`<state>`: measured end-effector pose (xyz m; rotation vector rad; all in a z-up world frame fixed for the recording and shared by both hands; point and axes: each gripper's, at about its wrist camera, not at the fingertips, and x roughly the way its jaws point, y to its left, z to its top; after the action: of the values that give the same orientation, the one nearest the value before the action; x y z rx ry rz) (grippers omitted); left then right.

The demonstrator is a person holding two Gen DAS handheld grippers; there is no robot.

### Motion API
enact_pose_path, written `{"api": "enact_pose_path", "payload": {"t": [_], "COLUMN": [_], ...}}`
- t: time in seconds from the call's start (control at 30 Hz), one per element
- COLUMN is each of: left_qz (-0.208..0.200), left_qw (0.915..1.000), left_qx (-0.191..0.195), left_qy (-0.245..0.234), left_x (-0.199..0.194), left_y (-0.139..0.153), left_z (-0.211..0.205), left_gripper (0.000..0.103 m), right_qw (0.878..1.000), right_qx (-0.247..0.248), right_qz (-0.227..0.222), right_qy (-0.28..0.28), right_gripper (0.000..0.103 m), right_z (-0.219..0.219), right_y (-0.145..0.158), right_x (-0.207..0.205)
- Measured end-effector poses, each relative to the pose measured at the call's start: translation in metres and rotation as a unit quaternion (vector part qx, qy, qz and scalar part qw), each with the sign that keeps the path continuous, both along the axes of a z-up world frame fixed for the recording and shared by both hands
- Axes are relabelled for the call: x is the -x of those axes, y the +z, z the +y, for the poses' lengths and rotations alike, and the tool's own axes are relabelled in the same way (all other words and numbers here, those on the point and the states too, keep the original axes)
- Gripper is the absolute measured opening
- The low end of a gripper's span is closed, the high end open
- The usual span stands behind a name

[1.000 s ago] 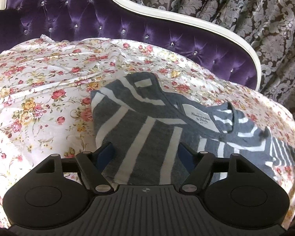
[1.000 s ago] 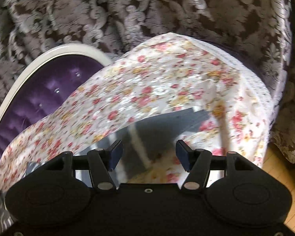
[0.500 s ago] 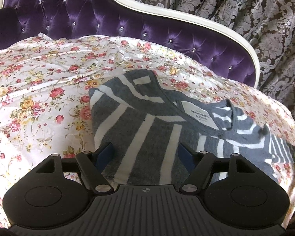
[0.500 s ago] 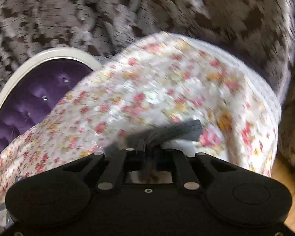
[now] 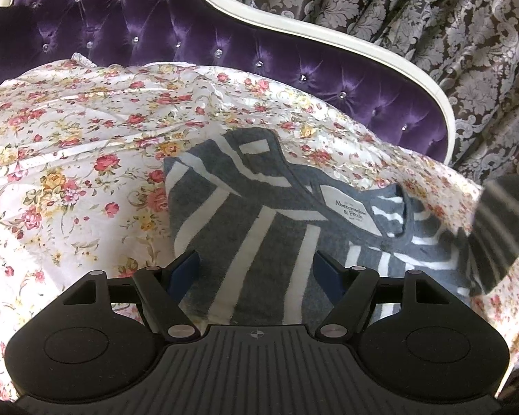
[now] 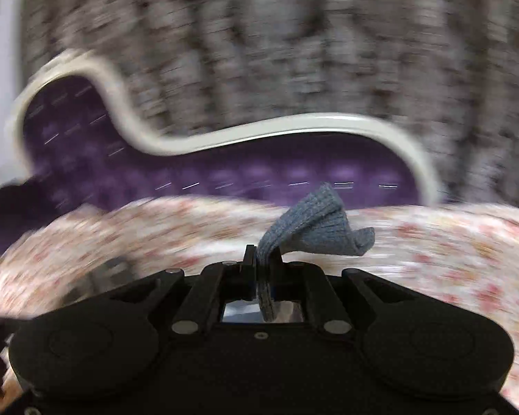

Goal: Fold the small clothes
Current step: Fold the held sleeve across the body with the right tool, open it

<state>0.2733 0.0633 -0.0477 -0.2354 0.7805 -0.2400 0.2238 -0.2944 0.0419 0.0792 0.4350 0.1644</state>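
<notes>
A small grey sweater with white stripes (image 5: 259, 228) lies on a floral sheet (image 5: 69, 159), its neck label facing up. My left gripper (image 5: 256, 269) hovers over the sweater's body, open, with nothing pinched between its blue pads. One striped sleeve (image 5: 494, 238) is lifted off the bed at the right edge of the left wrist view. In the blurred right wrist view, my right gripper (image 6: 263, 259) is shut on the grey ribbed cuff (image 6: 315, 228) of that sleeve, which sticks up past the fingertips.
A tufted purple sofa back (image 5: 225, 34) with a cream frame (image 5: 328, 31) curves behind the sheet. Patterned brown-and-silver curtains (image 5: 449, 17) hang beyond it. The floral sheet spreads wide to the left of the sweater.
My right gripper closed on the sleeve cuff, then swung up and across with it, rolling as it went. The sleeve now rises at the right of the left wrist view. The left gripper stayed put.
</notes>
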Motion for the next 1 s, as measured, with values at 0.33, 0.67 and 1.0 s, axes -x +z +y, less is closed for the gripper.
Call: {"api": "enact_pose_path", "payload": {"t": [0.33, 0.67, 1.0], "left_qz": [0.005, -0.002, 0.026], "left_qw": [0.9997, 0.9989, 0.9967], "left_qx": [0.022, 0.034, 0.039], "left_qy": [0.013, -0.033, -0.066], "left_x": [-0.004, 0.0, 0.006], "left_y": [-0.001, 0.0, -0.017], "left_z": [0.012, -0.002, -0.03], "left_gripper": [0.071, 0.071, 0.071], "right_qw": [0.983, 0.981, 0.996], "right_qx": [0.084, 0.019, -0.078], "right_qz": [0.061, 0.055, 0.028], "right_qy": [0.151, 0.184, 0.039], "right_gripper": [0.013, 0.033, 0.052], "right_z": [0.135, 0.109, 0.021], "right_y": [-0.086, -0.091, -0.068], "right_x": [-0.009, 0.01, -0.011]}}
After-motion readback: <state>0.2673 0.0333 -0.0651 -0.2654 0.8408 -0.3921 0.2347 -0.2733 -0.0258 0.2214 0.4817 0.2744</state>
